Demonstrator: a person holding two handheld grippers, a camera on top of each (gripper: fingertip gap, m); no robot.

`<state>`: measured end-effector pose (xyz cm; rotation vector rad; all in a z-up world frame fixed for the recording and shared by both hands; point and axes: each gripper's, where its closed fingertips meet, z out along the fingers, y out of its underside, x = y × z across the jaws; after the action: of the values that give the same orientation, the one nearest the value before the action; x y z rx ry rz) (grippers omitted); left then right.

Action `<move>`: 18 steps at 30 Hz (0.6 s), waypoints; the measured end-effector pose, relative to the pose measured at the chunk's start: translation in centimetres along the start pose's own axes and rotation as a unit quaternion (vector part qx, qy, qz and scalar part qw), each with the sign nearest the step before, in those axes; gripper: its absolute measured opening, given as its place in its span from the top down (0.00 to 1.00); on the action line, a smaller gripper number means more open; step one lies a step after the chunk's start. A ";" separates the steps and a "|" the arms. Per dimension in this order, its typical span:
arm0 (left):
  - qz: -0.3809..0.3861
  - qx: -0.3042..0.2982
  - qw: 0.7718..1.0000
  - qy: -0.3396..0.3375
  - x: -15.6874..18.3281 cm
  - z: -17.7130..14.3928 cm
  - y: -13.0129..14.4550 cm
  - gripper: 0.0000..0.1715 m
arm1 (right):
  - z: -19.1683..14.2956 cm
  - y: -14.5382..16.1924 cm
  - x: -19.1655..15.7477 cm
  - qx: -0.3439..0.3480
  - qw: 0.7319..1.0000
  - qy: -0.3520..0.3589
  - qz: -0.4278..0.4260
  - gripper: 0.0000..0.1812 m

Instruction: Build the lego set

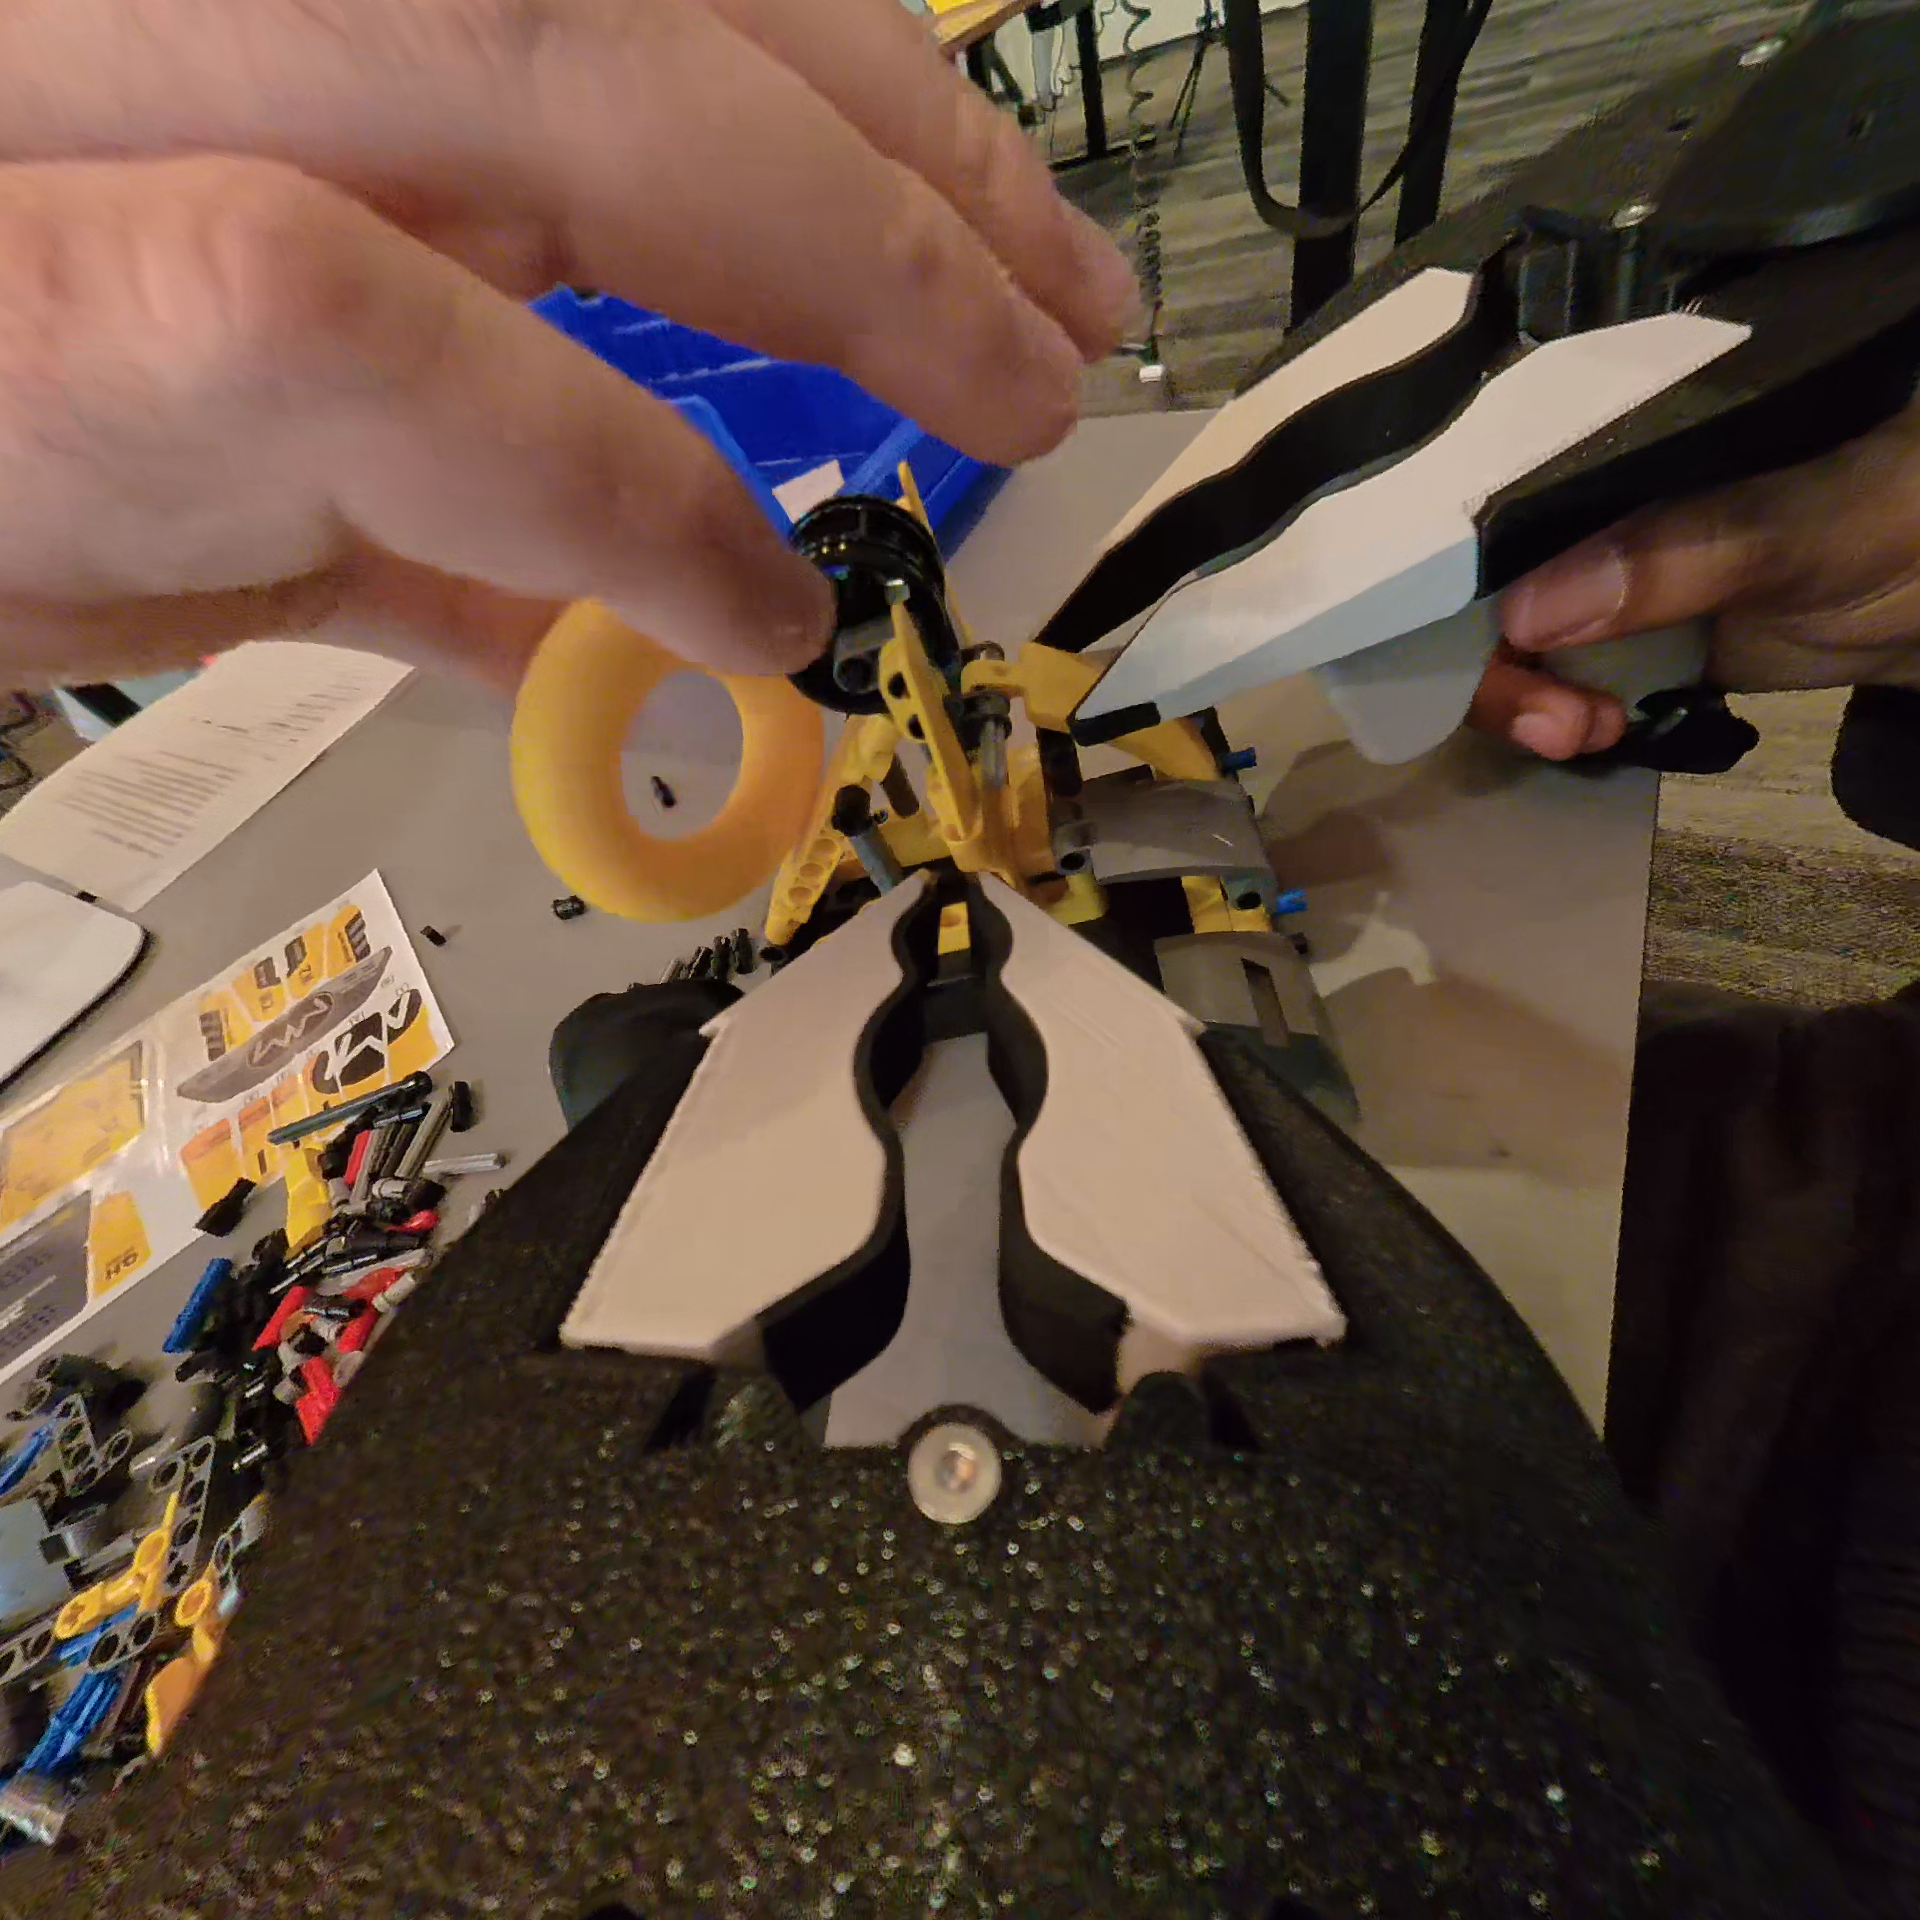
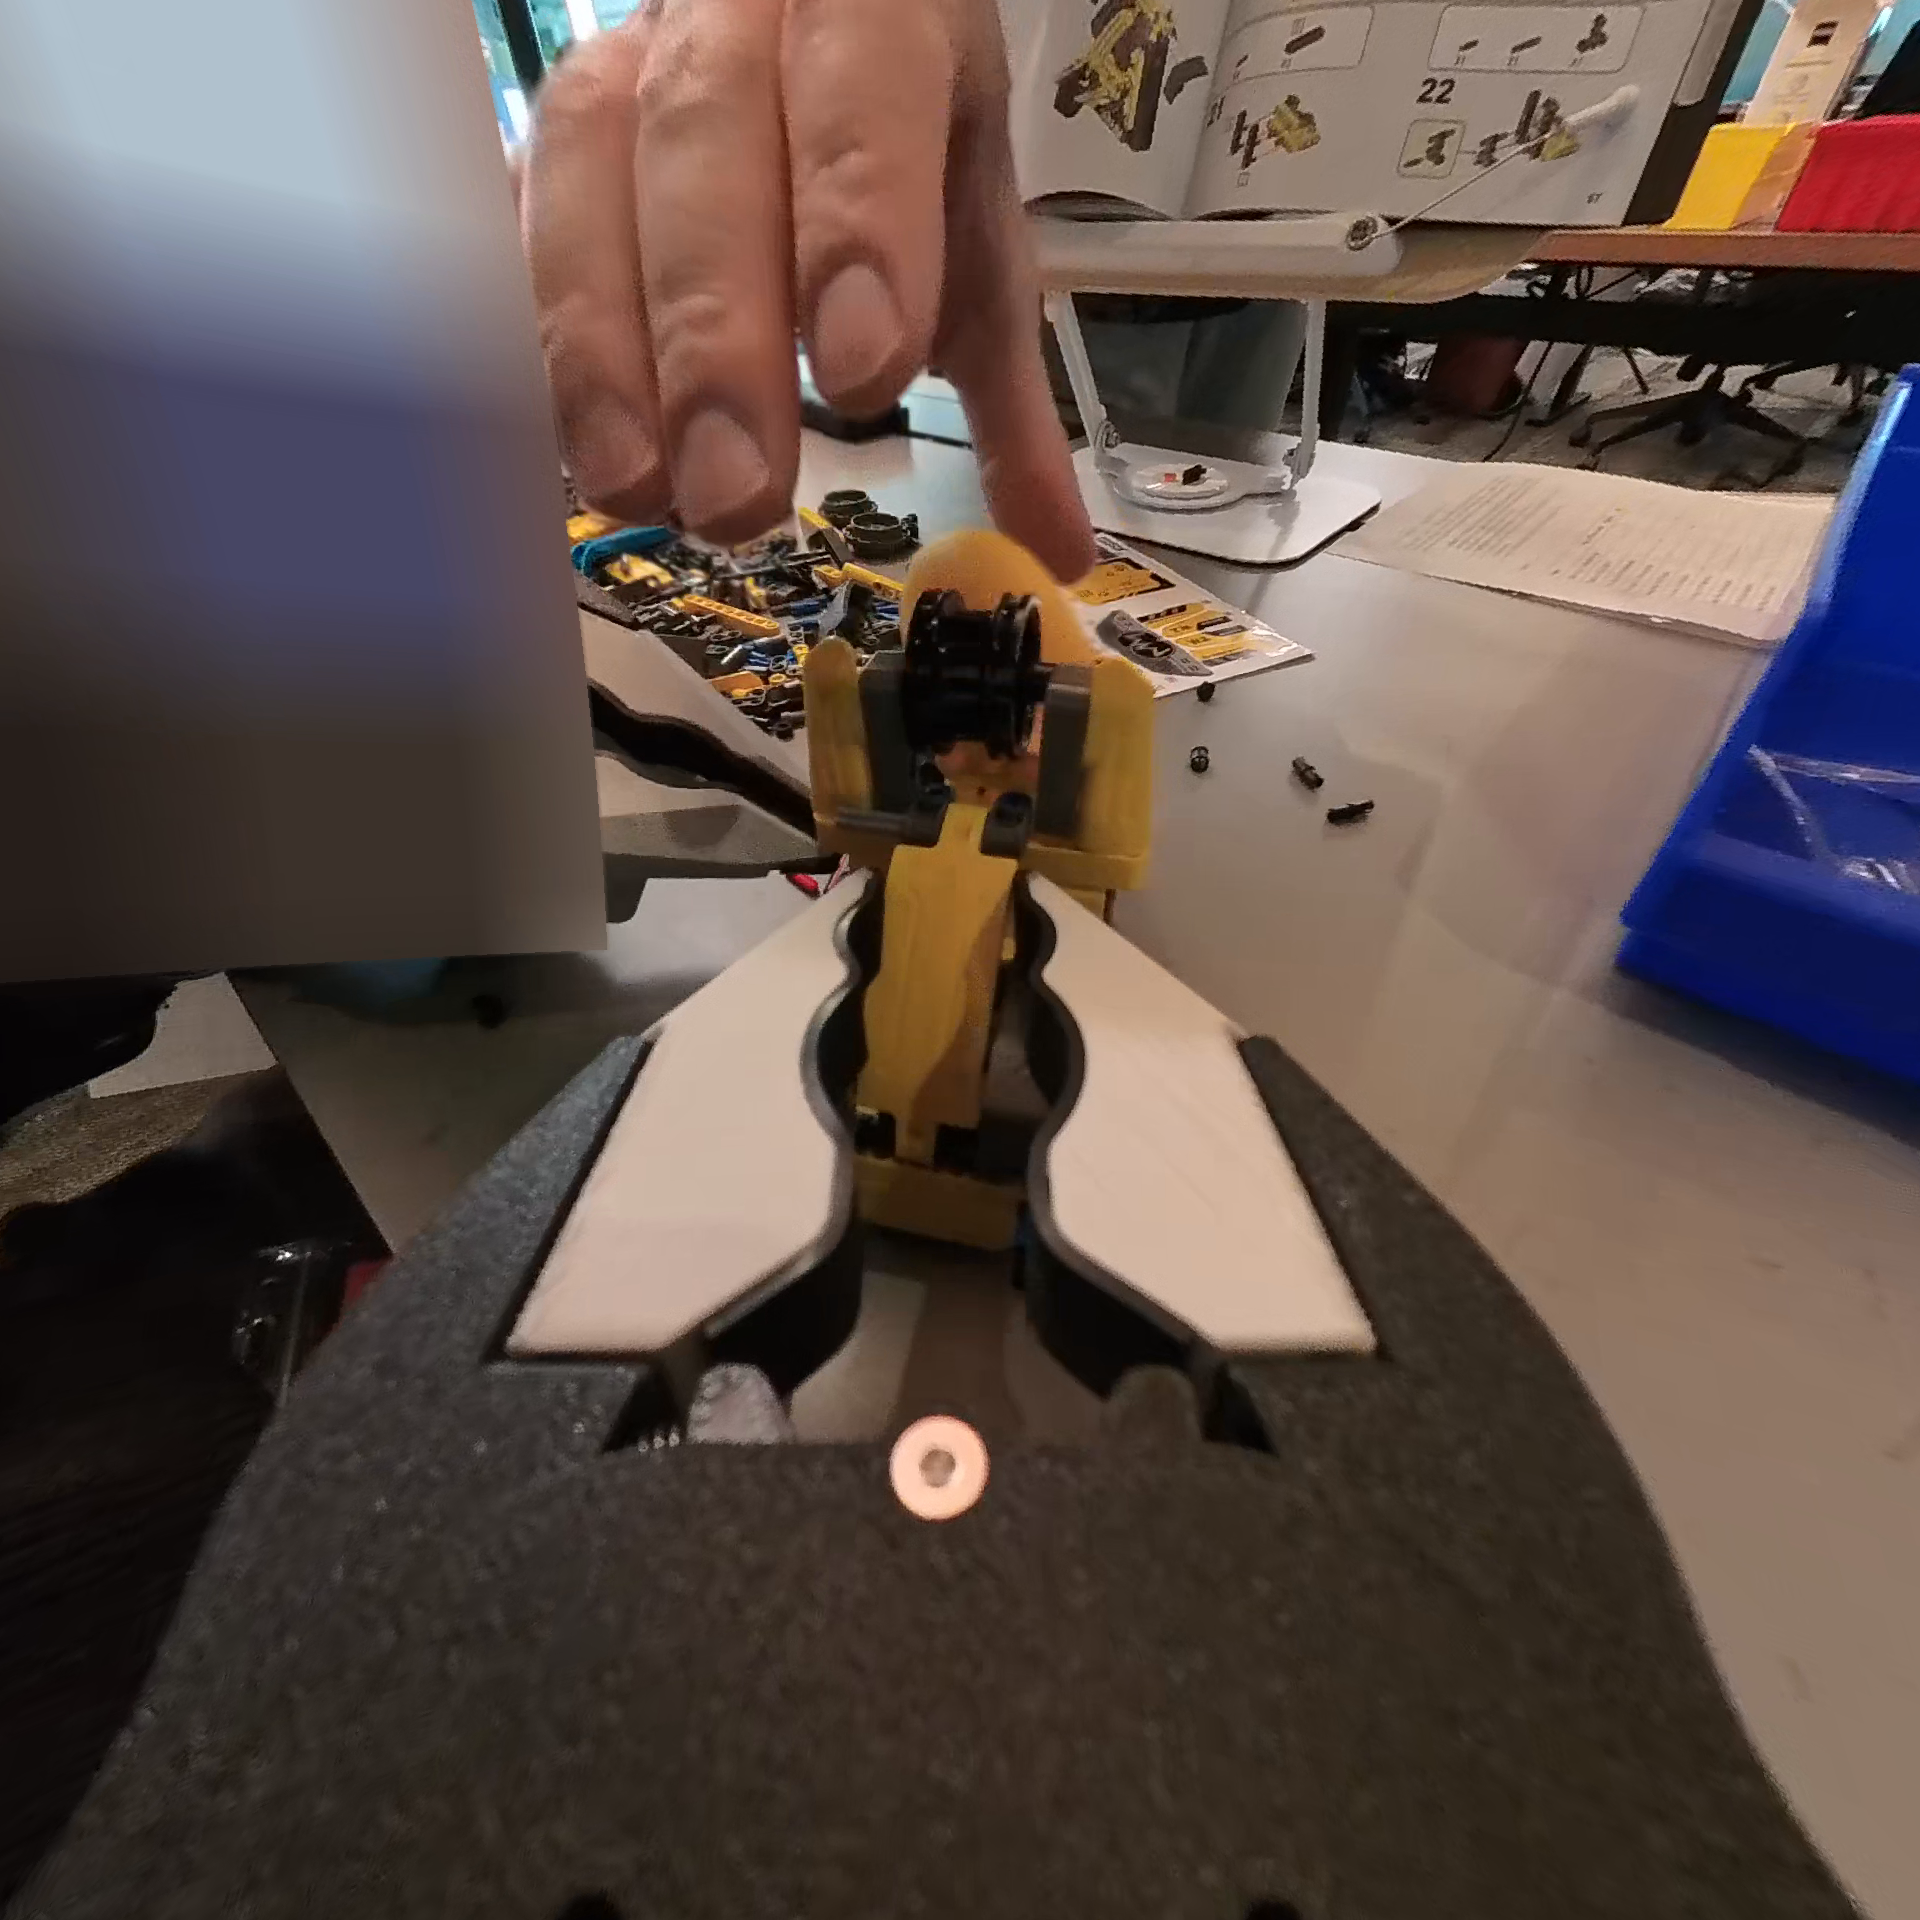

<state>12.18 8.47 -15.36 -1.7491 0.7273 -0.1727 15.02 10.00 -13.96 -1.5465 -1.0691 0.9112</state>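
A yellow and black brick-built model [image 1: 920,686] stands on the grey table [image 1: 1455,1039]. My left gripper [image 1: 951,899] is shut on its lower frame. My right gripper [image 1: 1070,675] comes in from the upper right and is shut on a yellow beam. In the right wrist view my right gripper [image 2: 943,904] clamps the yellow model [image 2: 935,997] between its pads. A black wheel hub [image 2: 971,665] sits at the model's top. A person's bare hand [image 1: 520,364] touches the hub [image 1: 862,561] with a fingertip, and it also shows in the right wrist view [image 2: 831,260].
A yellow ring [image 1: 582,790] lies behind the model. A blue bin [image 1: 790,405] stands farther back. Loose bricks [image 1: 312,1247], a sticker sheet [image 1: 312,1018] and paper [image 1: 208,748] lie to the left. A booklet [image 2: 1299,94] rests on a white stand [image 2: 1226,249]. Small black pins [image 2: 1309,774] lie nearby. Spacing between my two grippers at the tips: around 4 cm.
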 end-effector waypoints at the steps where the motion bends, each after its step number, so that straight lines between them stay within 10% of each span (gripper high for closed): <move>1: 0.001 0.001 1.000 -0.002 0.0 0.0 0.0 0.98 | 0.0 0.0 0.0 -0.001 1.000 0.001 -0.001 0.87; 18: -0.010 0.001 1.000 0.000 -0.2 0.0 0.0 0.95 | 0.1 0.1 0.0 -0.003 1.000 0.006 -0.007 0.87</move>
<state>11.98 8.57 -15.29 -1.7550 0.7084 -0.1872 14.97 10.03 -14.05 -1.5458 -1.0740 0.8894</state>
